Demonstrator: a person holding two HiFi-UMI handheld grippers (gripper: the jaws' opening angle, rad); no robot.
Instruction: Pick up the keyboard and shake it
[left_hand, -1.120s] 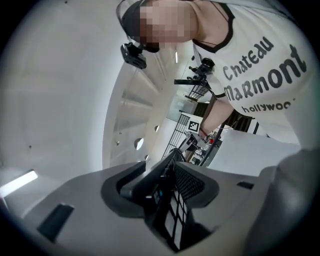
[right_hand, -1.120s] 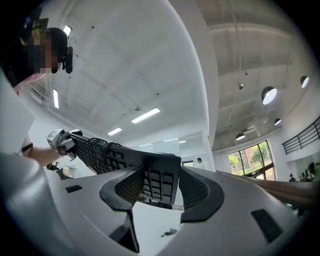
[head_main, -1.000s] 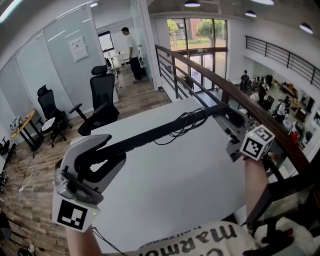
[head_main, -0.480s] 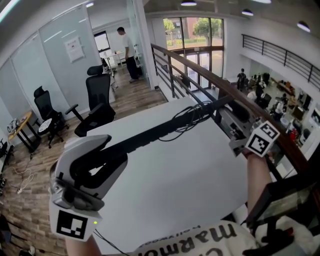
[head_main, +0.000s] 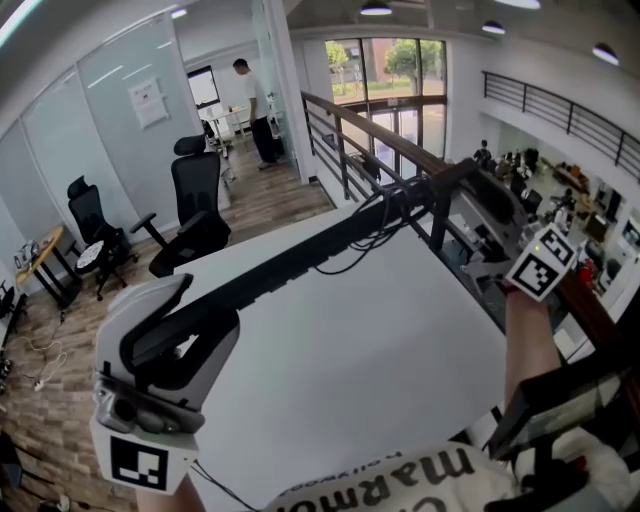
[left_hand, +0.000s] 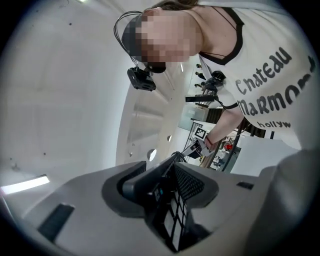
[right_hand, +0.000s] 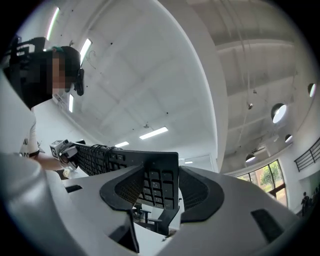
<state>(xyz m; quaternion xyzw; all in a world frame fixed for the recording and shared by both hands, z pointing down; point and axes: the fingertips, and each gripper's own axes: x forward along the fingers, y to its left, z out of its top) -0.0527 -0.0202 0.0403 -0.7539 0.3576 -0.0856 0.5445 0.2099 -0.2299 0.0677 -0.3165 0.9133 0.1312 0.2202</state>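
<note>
over white table (head_main: 380, 370), left gripper (left_hand: 167, 189) and right gripper (right_hand: 161, 186) clamp the keyboard (head_main: 300, 262).

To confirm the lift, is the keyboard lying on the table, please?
No, the keyboard hangs above the table, clamped at its ends by the left gripper and right gripper.

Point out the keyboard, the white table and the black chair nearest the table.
keyboard (head_main: 300, 257), head view, middle of its long dark edge.
table (head_main: 380, 350), head view, bare white top.
chair (head_main: 195, 185), head view, its backrest.
</note>
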